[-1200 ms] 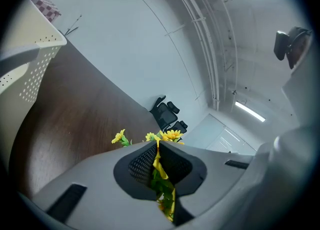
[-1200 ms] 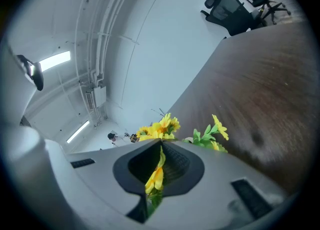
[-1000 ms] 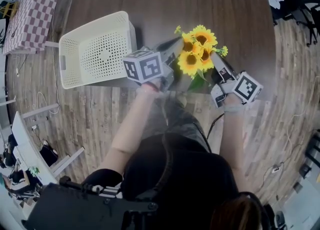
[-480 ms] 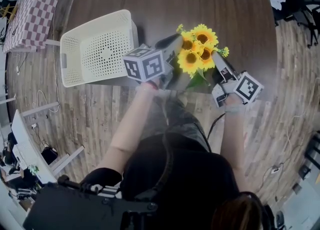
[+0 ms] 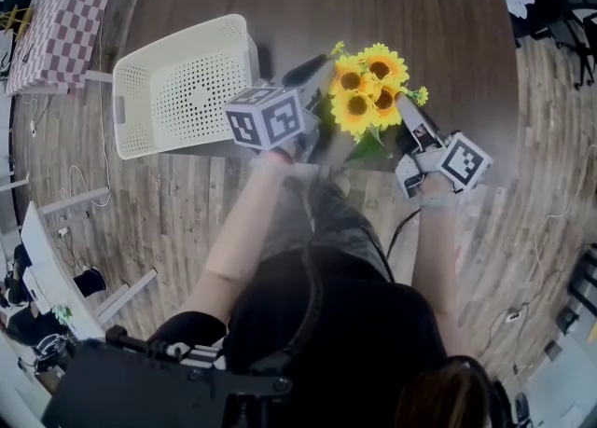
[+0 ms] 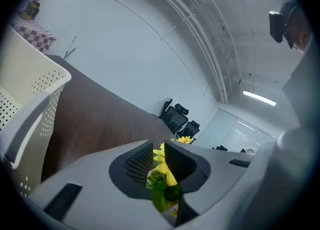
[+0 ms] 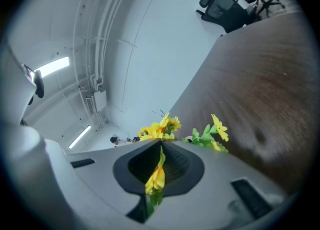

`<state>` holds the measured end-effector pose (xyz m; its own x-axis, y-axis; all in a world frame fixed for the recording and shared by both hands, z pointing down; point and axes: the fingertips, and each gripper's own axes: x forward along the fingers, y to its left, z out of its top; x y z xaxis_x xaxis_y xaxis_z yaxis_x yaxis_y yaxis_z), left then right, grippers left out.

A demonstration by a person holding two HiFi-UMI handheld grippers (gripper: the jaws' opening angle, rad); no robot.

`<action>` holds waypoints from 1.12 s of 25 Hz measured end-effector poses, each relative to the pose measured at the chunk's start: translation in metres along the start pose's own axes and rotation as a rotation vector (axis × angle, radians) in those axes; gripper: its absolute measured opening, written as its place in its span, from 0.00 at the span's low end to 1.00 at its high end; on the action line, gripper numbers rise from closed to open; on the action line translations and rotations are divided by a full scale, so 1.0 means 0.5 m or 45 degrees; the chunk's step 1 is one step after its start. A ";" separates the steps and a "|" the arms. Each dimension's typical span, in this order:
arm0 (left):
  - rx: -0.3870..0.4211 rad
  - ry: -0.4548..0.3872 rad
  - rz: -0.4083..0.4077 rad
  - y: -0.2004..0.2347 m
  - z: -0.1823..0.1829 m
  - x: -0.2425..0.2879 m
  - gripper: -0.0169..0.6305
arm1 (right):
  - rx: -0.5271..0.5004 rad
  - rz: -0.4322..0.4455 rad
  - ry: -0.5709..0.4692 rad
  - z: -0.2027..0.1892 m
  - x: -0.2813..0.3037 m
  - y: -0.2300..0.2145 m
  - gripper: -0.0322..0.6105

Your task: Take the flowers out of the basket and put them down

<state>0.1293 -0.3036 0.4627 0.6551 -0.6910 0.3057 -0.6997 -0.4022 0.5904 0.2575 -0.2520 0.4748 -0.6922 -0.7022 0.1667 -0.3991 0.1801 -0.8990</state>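
A bunch of yellow sunflowers (image 5: 366, 90) stands upright over the near edge of the dark wooden table (image 5: 373, 6), between my two grippers. My right gripper (image 5: 403, 111) is shut on the flowers from the right; in the right gripper view a yellow petal and leaf (image 7: 156, 178) are pinched between its pads (image 7: 172, 161). My left gripper (image 5: 320, 90) sits at the bunch's left side. Its jaws have just been opening and now stand apart, with petals and a green leaf (image 6: 168, 178) loose in the gap. The white perforated basket (image 5: 182, 90) lies tipped at the left, its wall (image 6: 25, 103) close beside my left gripper.
A small table with a checkered cloth (image 5: 61, 16) stands at the far left. Black office chairs (image 7: 225, 1) stand beyond the table's far end. Wooden floor (image 5: 187, 221) lies below the table's near edge.
The left gripper's jaws have spread apart beside the flowers and its marker cube has shifted slightly left. The right gripper, the flowers and the basket have stayed in place.
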 end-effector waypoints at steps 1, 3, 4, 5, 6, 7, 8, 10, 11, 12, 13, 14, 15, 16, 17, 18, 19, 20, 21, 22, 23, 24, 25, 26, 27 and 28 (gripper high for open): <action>-0.002 -0.015 0.010 0.004 0.004 -0.003 0.14 | 0.002 0.003 -0.002 0.000 0.000 0.000 0.05; 0.002 -0.035 0.024 0.008 0.008 -0.010 0.14 | 0.008 0.010 -0.006 -0.002 0.002 0.002 0.05; 0.007 -0.042 0.030 0.009 0.009 -0.013 0.14 | 0.010 0.011 -0.007 -0.003 0.002 0.002 0.05; 0.012 -0.047 0.033 0.008 0.010 -0.016 0.14 | 0.010 0.010 -0.008 -0.002 0.002 0.002 0.05; 0.017 -0.048 0.033 0.007 0.009 -0.018 0.14 | 0.009 0.008 -0.009 -0.002 0.003 0.002 0.05; 0.022 -0.044 0.031 0.005 0.008 -0.019 0.12 | 0.006 0.006 -0.010 -0.001 0.003 0.002 0.05; 0.028 -0.035 0.027 0.003 0.005 -0.020 0.09 | 0.001 0.003 -0.011 0.000 0.003 0.001 0.05; 0.035 -0.018 0.024 0.001 -0.001 -0.022 0.05 | -0.008 -0.007 -0.016 0.001 0.003 0.000 0.05; 0.038 -0.017 0.024 0.001 -0.003 -0.025 0.03 | -0.013 -0.014 -0.017 0.001 0.002 -0.001 0.05; 0.041 -0.018 0.022 0.000 -0.005 -0.027 0.03 | -0.019 -0.022 -0.018 0.000 0.001 -0.003 0.05; 0.045 -0.020 0.018 -0.002 -0.006 -0.030 0.03 | -0.024 -0.030 -0.019 -0.001 0.000 -0.004 0.05; 0.050 -0.022 0.014 -0.004 -0.006 -0.033 0.03 | -0.027 -0.036 -0.019 -0.002 -0.001 -0.006 0.06; 0.053 -0.024 0.011 -0.005 -0.006 -0.037 0.03 | -0.028 -0.042 -0.020 -0.003 -0.002 -0.007 0.05; 0.053 -0.026 0.009 -0.006 -0.007 -0.041 0.03 | -0.030 -0.045 -0.022 -0.003 -0.003 -0.008 0.06; 0.049 -0.028 0.006 -0.007 -0.008 -0.044 0.03 | -0.033 -0.045 -0.025 -0.003 -0.003 -0.009 0.06; 0.043 -0.030 0.001 -0.008 -0.010 -0.046 0.03 | -0.035 -0.044 -0.029 -0.002 -0.002 -0.009 0.06; 0.036 -0.032 -0.005 -0.009 -0.012 -0.049 0.03 | -0.035 -0.043 -0.034 -0.001 -0.002 -0.010 0.06; 0.031 -0.032 -0.010 -0.011 -0.014 -0.052 0.03 | -0.036 -0.046 -0.039 0.000 -0.001 -0.010 0.06; 0.030 -0.032 -0.014 -0.013 -0.016 -0.056 0.03 | -0.040 -0.051 -0.044 0.000 -0.002 -0.011 0.06; 0.030 -0.032 -0.016 -0.015 -0.019 -0.059 0.03 | -0.047 -0.060 -0.049 0.000 -0.003 -0.011 0.07; 0.032 -0.030 -0.018 -0.018 -0.021 -0.062 0.03 | -0.056 -0.073 -0.053 0.000 -0.004 -0.013 0.07; 0.035 -0.026 -0.019 -0.020 -0.024 -0.064 0.03 | -0.067 -0.088 -0.059 0.001 -0.006 -0.015 0.08; 0.037 -0.022 -0.021 -0.022 -0.028 -0.066 0.03 | -0.077 -0.099 -0.067 0.003 -0.008 -0.016 0.08; 0.037 -0.019 -0.022 -0.023 -0.031 -0.066 0.03 | -0.087 -0.102 -0.077 0.006 -0.010 -0.016 0.10; 0.036 -0.017 -0.024 -0.024 -0.033 -0.067 0.03 | -0.095 -0.098 -0.087 0.010 -0.010 -0.014 0.12; 0.033 -0.017 -0.026 -0.025 -0.035 -0.068 0.03 | -0.098 -0.095 -0.096 0.012 -0.011 -0.013 0.12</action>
<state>0.1208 -0.2646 0.4580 0.6655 -0.6903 0.2839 -0.6935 -0.4313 0.5771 0.2674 -0.2535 0.4771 -0.6131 -0.7647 0.1985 -0.4948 0.1757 -0.8511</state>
